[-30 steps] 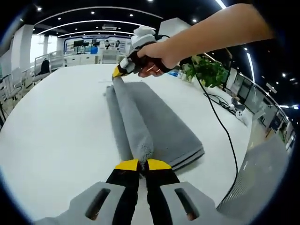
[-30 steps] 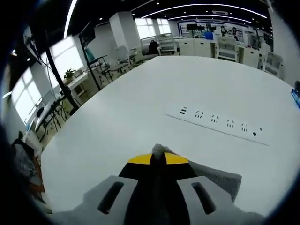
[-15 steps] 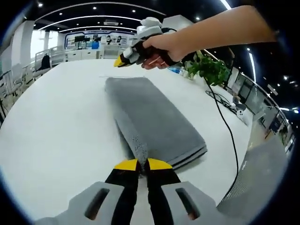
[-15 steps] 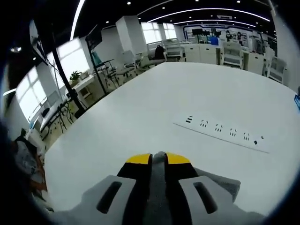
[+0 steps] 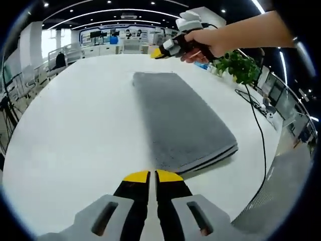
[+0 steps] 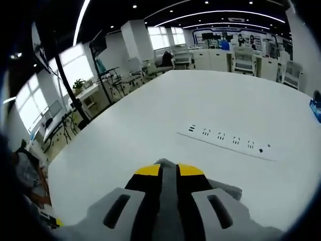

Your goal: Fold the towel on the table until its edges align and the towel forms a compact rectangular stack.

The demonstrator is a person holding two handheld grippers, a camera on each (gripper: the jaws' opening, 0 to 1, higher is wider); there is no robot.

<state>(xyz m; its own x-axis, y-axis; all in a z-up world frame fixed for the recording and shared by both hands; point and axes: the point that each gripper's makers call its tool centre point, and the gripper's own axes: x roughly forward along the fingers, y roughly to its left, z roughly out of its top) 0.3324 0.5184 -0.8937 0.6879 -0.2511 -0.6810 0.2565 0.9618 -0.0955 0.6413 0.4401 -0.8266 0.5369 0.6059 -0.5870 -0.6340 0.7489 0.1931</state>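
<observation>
Grey towel (image 5: 180,118): folded flat on white tabletop (image 5: 75,140), just ahead of left gripper (image 5: 152,175), jaws together, empty. Right gripper (image 6: 169,169): jaws slightly apart, towel edge between them.

**Both grippers empty, held apart**

The left gripper (image 5: 149,175) has its yellow-tipped jaws almost together, a thin gap between them, gripping nothing. In the left gripper view, a bare forearm reaches in from the right; its hand (image 5: 204,42) holds the right gripper (image 5: 156,53) aloft. In its own view, the right gripper (image 6: 169,169) has its jaws slightly parted.
</observation>
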